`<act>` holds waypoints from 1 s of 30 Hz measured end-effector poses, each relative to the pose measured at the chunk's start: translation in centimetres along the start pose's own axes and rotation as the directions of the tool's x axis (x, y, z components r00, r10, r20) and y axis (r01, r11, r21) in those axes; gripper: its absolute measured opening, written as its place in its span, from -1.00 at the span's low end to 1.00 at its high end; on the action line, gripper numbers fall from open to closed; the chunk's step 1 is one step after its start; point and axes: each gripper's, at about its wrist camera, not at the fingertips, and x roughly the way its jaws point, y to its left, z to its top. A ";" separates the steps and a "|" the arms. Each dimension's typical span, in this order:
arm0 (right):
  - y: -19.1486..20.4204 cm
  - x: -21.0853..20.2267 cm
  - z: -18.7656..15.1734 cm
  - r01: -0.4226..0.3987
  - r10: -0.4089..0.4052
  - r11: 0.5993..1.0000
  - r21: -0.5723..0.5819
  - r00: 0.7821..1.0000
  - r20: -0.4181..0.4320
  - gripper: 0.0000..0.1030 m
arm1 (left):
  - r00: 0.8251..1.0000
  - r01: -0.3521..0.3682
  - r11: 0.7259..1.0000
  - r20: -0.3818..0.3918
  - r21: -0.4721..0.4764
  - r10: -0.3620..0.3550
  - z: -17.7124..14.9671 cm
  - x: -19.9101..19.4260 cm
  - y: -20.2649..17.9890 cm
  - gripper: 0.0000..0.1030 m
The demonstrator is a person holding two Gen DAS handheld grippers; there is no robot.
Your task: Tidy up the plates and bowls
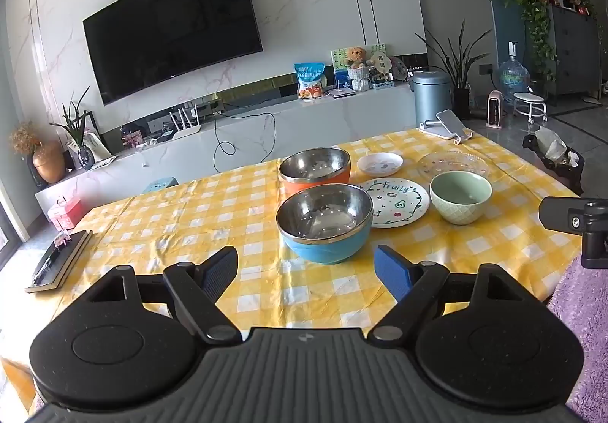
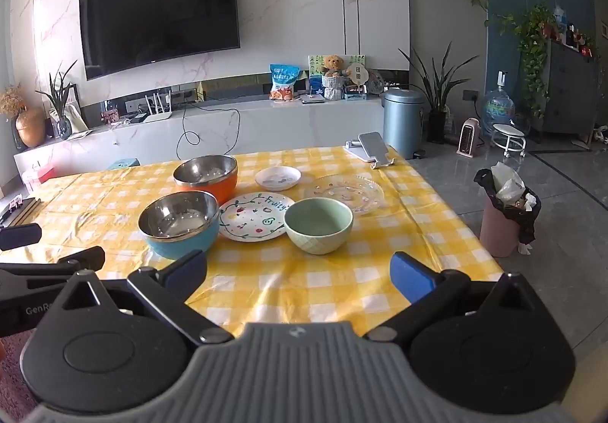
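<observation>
On the yellow checked table stand a blue steel-lined bowl, an orange steel-lined bowl, a green ceramic bowl, a "Fruity" plate, a small white dish and a clear glass plate. My left gripper is open and empty, just in front of the blue bowl. My right gripper is open and empty, in front of the green bowl. The right wrist view also shows the blue bowl, orange bowl, Fruity plate, small dish and glass plate.
A phone on a stand sits at the table's far right corner. A notebook lies at the left edge. A pink waste bin stands on the floor to the right. A TV cabinet runs behind the table.
</observation>
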 end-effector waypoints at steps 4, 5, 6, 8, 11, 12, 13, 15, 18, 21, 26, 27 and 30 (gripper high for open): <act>0.2 0.0 0.0 0.002 -0.002 1.000 0.000 1.000 0.000 0.95 | 1.000 0.003 1.000 0.000 -0.002 -0.003 0.0 0.0 0.0 0.86; 0.1 0.0 0.0 0.003 -0.003 1.000 0.002 1.000 0.001 0.95 | 1.000 0.002 1.000 0.000 -0.002 -0.002 0.0 0.0 0.0 0.86; 0.1 0.0 0.0 0.003 -0.003 1.000 0.002 1.000 0.002 0.95 | 1.000 0.002 1.000 -0.001 -0.003 -0.002 0.0 0.0 0.0 0.86; 0.1 -0.1 0.0 0.004 -0.004 1.000 0.004 1.000 0.003 0.95 | 1.000 0.003 1.000 0.001 -0.005 -0.003 0.0 0.0 0.0 0.86; -0.5 -0.3 0.1 0.004 -0.004 1.000 0.007 1.000 0.006 0.95 | 1.000 0.001 1.000 0.001 -0.004 -0.001 0.0 0.0 0.0 0.86; -0.7 -0.4 0.2 0.004 -0.004 1.000 0.009 1.000 0.006 0.95 | 1.000 0.001 1.000 0.001 -0.004 -0.001 0.0 0.0 0.0 0.86; 0.2 0.0 0.1 0.006 -0.006 1.000 -0.008 1.000 -0.001 0.95 | 1.000 0.001 1.000 0.001 -0.003 -0.001 0.0 0.0 -0.1 0.86; 0.4 0.0 0.1 0.007 -0.007 1.000 -0.012 1.000 -0.003 0.95 | 1.000 0.003 1.000 0.000 -0.005 -0.003 0.0 0.0 -0.1 0.86; 0.4 -0.1 -0.2 0.006 -0.006 1.000 -0.011 1.000 -0.005 0.95 | 1.000 0.008 1.000 0.000 -0.007 -0.008 0.0 0.0 0.0 0.86; 0.3 0.0 -0.1 0.006 -0.006 1.000 -0.013 1.000 -0.005 0.95 | 1.000 0.008 1.000 -0.001 -0.005 -0.008 -0.2 -0.1 0.0 0.86; 0.4 -0.4 -0.4 0.007 -0.007 1.000 -0.015 1.000 -0.007 0.95 | 1.000 0.009 1.000 -0.002 -0.007 -0.009 -0.2 -0.1 0.1 0.86; 0.4 -0.4 -0.4 0.007 -0.007 1.000 -0.015 1.000 -0.007 0.95 | 1.000 0.009 1.000 -0.002 -0.008 -0.009 -0.2 0.0 0.1 0.86; 0.3 -0.2 -1.2 0.008 -0.009 1.000 -0.019 1.000 -0.009 0.95 | 1.000 0.010 1.000 -0.003 -0.008 -0.010 -0.1 0.0 0.1 0.86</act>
